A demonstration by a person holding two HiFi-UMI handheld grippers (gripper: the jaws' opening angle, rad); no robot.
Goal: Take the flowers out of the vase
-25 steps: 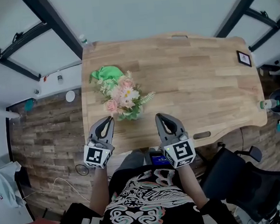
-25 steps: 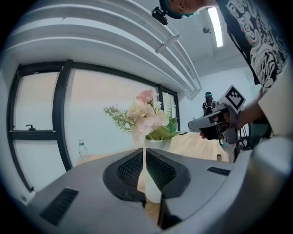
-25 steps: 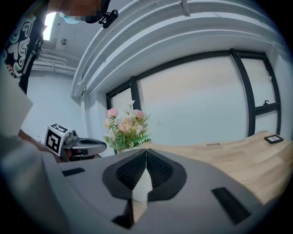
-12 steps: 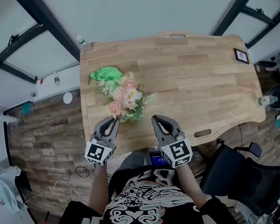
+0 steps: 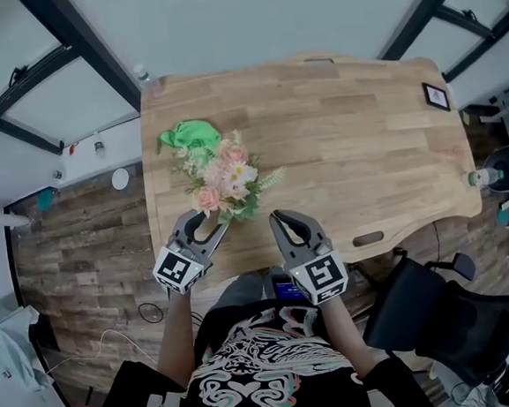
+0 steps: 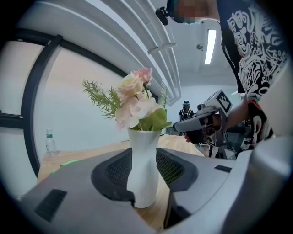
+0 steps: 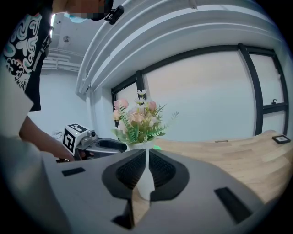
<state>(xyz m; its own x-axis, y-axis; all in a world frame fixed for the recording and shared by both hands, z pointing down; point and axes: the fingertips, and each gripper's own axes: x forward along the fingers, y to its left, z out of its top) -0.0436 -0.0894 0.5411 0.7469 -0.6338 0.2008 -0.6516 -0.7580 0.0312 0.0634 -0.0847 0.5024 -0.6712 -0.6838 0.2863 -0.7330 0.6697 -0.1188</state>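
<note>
A slim white waisted vase stands near the front edge of the pale wooden tabletop. It carries a bunch of pink and cream flowers with green sprigs, and a crumpled bright green cloth lies just behind it. The left hand-held gripper has just been opening its jaws; they stand partly apart with the vase's waist in the gap, and neither pad seems to press on it yet. The right hand-held gripper hangs just beside the bunch with its jaws together and nothing in them.

The vase looks smooth and glazed, so probably slippery, light, breakable and top-heavy under the bunch; the narrow waist seems the surest place to steady it. The flowers look light, with soft heads that would crush, so the better hold is likely on the gathered stems just above the rim, pulling straight up so the vase does not tip
</note>
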